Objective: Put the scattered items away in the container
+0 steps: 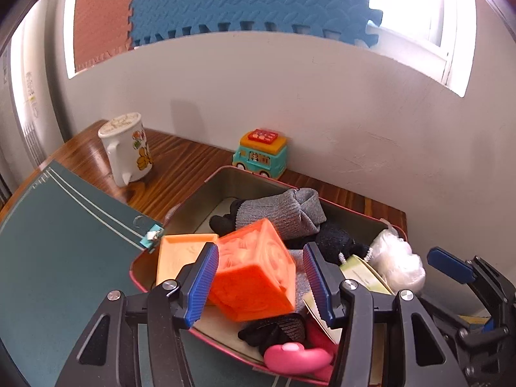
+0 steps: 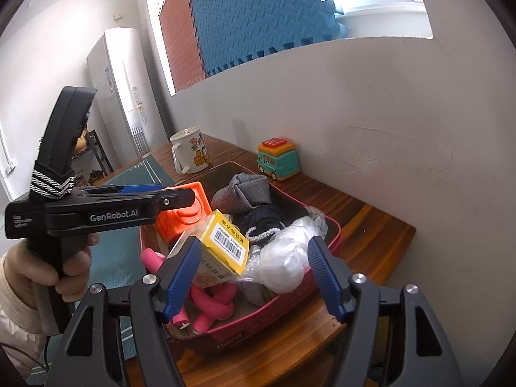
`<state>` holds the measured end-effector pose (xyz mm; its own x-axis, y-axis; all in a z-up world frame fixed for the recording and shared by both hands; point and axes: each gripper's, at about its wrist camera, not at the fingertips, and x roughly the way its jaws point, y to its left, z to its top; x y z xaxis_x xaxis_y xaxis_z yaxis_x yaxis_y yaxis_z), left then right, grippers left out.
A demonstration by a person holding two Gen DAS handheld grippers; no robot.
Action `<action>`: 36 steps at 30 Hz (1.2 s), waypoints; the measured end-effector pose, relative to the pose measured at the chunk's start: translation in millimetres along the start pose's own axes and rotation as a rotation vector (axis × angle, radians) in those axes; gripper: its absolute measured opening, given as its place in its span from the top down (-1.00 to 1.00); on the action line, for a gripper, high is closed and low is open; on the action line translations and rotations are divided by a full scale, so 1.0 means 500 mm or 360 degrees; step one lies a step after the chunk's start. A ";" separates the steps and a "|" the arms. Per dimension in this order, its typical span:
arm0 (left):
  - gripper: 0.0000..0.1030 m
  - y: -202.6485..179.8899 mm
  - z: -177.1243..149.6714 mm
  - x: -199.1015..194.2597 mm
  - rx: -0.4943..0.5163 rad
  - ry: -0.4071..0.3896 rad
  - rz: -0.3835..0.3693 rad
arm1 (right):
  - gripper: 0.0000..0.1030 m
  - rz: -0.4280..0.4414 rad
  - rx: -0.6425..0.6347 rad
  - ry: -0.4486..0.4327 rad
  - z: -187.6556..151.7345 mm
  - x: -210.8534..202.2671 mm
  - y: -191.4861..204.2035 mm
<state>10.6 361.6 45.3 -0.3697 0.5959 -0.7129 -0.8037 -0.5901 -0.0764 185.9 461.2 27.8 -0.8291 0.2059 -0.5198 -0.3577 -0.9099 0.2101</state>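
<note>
The left gripper (image 1: 259,285) is gripping an orange block (image 1: 254,274) over the red container (image 2: 290,293) while the right gripper (image 2: 254,277) is hovering released beside it.

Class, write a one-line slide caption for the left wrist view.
Left gripper holds an orange block over the red tin of socks and toys; mug and toy van remain outside.

Both grippers: black frame, ribbed blue pads (image 1: 201,285), silver screws. Left gripper (image 2: 174,198) marked "GenRobot.AI", striped band. Cream sleeve (image 2: 13,293).
</note>
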 end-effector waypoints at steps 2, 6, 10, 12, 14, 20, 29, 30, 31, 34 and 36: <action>-0.10 0.007 -0.004 0.003 -0.0017 0.0007 0.0013 | -0.40 0.0000 0.0009 0.0005 -0.002 0.001 -0.004; -0.10 0.025 -0.011 -0.003 -0.0080 0.0023 0.0028 | -0.43 0.0017 0.0015 0.0034 -0.003 0.006 -0.003; -0.20 0.039 -0.022 -0.019 -0.0138 0.0043 0.0056 | -0.57 0.0048 -0.0046 0.0084 -0.004 0.005 0.013; -0.38 0.043 -0.029 -0.029 -0.0164 0.0046 0.0085 | -0.61 0.0071 -0.0063 0.0117 -0.004 0.001 0.019; -0.44 0.046 -0.040 -0.043 -0.0190 0.0041 0.0142 | -0.63 0.0092 -0.0067 0.0155 -0.004 -0.006 0.024; -0.58 0.043 -0.073 -0.069 -0.0225 0.0074 0.0294 | -0.65 0.0064 -0.0055 0.0227 -0.016 -0.028 0.034; -0.61 0.016 -0.112 -0.108 -0.0204 0.0062 0.0312 | -0.67 0.0013 -0.0023 0.0246 -0.032 -0.062 0.040; -0.70 0.011 -0.114 -0.113 -0.0191 0.0058 0.0319 | -0.67 0.0009 -0.0017 0.0247 -0.033 -0.066 0.041; -0.75 0.007 -0.115 -0.118 -0.0181 0.0051 0.0323 | -0.67 0.0005 -0.0019 0.0244 -0.033 -0.068 0.043; -0.90 -0.002 -0.117 -0.134 -0.0158 0.0022 0.0330 | -0.67 -0.0001 -0.0028 0.0232 -0.033 -0.079 0.050; -0.90 -0.005 -0.118 -0.142 -0.0152 0.0010 0.0322 | -0.67 -0.0004 -0.0036 0.0225 -0.034 -0.084 0.056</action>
<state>66.6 288.7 55.2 -0.5159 0.4568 -0.7247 -0.6654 -0.7465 0.0032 218.3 420.8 41.4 -0.7589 0.1568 -0.6321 -0.3487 -0.9176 0.1909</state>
